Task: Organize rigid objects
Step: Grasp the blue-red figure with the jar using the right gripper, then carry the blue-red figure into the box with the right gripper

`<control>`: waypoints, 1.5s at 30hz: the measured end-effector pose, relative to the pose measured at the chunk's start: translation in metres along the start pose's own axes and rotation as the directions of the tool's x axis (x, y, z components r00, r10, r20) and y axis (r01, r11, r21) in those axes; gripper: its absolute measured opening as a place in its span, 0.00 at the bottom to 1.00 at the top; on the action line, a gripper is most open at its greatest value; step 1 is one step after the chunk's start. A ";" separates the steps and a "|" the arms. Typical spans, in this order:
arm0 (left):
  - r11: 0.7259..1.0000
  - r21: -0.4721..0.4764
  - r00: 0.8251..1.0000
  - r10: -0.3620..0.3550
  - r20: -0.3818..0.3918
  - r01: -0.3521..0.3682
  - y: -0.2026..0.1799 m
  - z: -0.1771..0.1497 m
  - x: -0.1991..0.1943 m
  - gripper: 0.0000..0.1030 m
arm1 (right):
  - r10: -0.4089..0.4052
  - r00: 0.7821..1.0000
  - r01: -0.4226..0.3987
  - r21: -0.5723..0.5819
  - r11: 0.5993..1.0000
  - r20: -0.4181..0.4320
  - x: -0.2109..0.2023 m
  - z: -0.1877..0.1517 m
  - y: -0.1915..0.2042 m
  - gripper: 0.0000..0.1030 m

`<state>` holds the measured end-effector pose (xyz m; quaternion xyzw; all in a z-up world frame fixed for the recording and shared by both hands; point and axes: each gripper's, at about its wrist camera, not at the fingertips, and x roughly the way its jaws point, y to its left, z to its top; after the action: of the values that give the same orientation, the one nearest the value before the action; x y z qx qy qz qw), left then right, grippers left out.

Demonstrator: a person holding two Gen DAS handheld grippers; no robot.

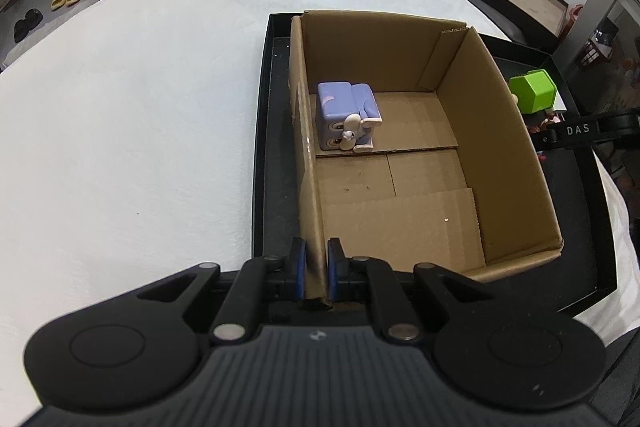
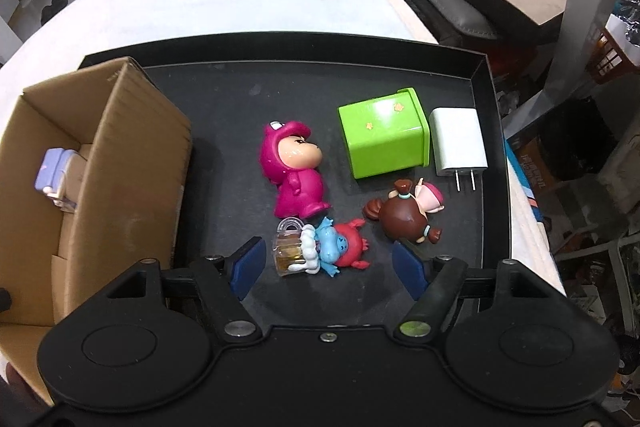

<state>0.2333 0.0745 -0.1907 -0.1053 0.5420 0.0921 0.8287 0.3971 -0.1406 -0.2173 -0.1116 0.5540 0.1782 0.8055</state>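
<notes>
Cardboard box (image 1: 400, 195) holds one lilac figurine (image 1: 347, 115).

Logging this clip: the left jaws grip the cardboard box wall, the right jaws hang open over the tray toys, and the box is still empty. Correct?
Not quite: the cardboard box is not empty. The left wrist view shows a purple toy inside it. The rest holds: the left gripper pinches the box wall, and the right gripper is open over the black tray.

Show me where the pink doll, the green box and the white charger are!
pink doll (image 2: 294, 167): right wrist view, on its belly.
green box (image 2: 382, 137): right wrist view, on its top face.
white charger (image 2: 458, 141): right wrist view, on its white body.
</notes>
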 end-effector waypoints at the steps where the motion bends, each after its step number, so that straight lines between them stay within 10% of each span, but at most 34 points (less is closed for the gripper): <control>1: 1.000 0.003 1.000 0.003 -0.001 -0.003 -0.001 0.000 0.000 0.10 | -0.001 1.000 0.001 -0.002 1.000 -0.003 0.002 0.000 0.000 0.70; 9: 1.000 0.010 1.000 0.011 -0.006 -0.011 -0.003 0.001 0.002 0.10 | -0.014 1.000 0.014 -0.014 1.000 -0.022 0.020 0.000 0.004 0.72; 14: 1.000 0.002 1.000 0.004 -0.005 -0.004 -0.001 0.000 0.002 0.10 | -0.023 0.999 0.024 0.008 1.000 -0.034 0.025 -0.003 0.005 0.56; 45: 0.998 -0.031 0.998 -0.057 0.000 0.057 0.012 0.000 0.000 0.11 | -0.003 0.990 0.022 -0.134 0.991 0.140 -0.080 0.032 0.073 0.56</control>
<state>0.2302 0.0860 -0.1915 -0.1337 0.5374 0.0769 0.8291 0.3687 -0.0753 -0.1296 -0.1566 0.4824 0.2177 0.8339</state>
